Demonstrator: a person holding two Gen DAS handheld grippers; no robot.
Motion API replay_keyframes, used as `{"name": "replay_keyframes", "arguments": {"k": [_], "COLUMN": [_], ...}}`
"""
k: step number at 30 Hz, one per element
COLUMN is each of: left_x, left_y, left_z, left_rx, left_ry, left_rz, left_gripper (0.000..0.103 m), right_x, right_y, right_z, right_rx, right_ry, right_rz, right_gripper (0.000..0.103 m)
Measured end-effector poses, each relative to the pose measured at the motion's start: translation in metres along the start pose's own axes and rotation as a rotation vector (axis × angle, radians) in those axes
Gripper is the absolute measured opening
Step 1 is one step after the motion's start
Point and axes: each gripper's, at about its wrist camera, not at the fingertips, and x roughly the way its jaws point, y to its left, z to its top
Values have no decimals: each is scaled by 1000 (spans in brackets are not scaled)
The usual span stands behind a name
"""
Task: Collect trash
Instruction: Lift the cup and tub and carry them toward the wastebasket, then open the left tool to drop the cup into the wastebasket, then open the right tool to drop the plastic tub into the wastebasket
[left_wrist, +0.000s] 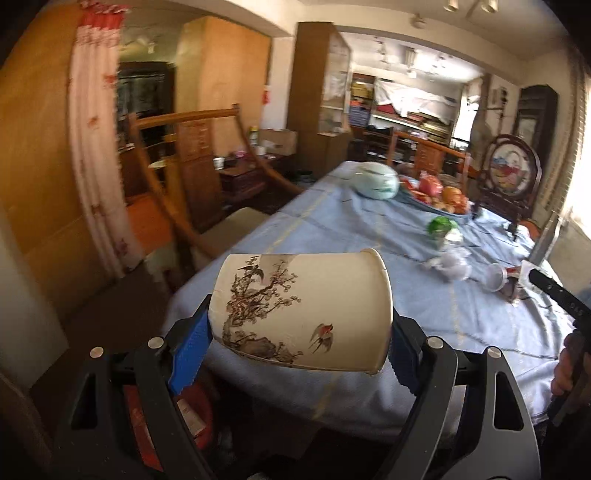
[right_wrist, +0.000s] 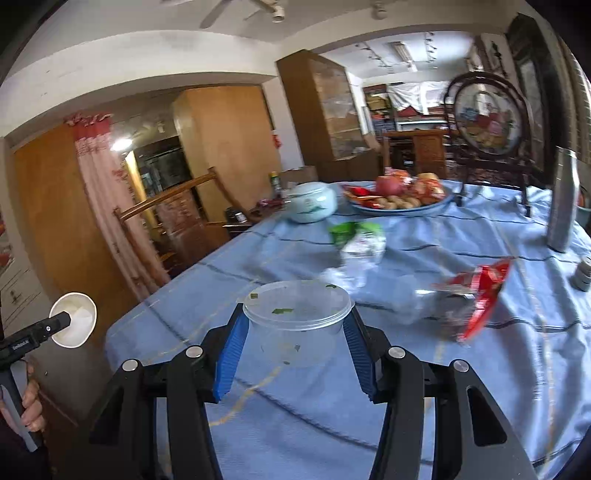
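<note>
1. The right gripper (right_wrist: 295, 328) clamps a clear plastic tub (right_wrist: 297, 321), upright, above the blue tablecloth (right_wrist: 258, 258); only green scraps cling inside.
2. The left gripper (left_wrist: 299, 332) pinches a paper cup (left_wrist: 303, 310) end to end, held beyond the table's near edge.
3. The cup lies sideways, long axis across the jaws, mouth rightward, seemingly empty.
4. A plate of snacks (right_wrist: 400, 201) sits far back.
</note>
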Motion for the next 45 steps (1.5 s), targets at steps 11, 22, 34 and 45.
{"name": "replay_keyframes", "arguments": {"k": [11,22,34,45], "left_x": [-22,19,-7,-4], "left_y": [126,184,248,282], "left_z": [-68,-111,-127,-139], "left_rx": [-227,-327,-505,-606], "left_ry": [80,184,135,166], "left_rz": [220,258,446,473], "left_gripper": [80,90,95,95], "right_x": [25,62,115,146], "right_y": [103,219,350,413], "right_z": [-12,-32,-87,-100], "right_rx": [-114,-245,-438,-480], "right_ry": [94,237,445,495], "right_rz": [171,245,386,502], "right_gripper": [52,52,52,67]}}
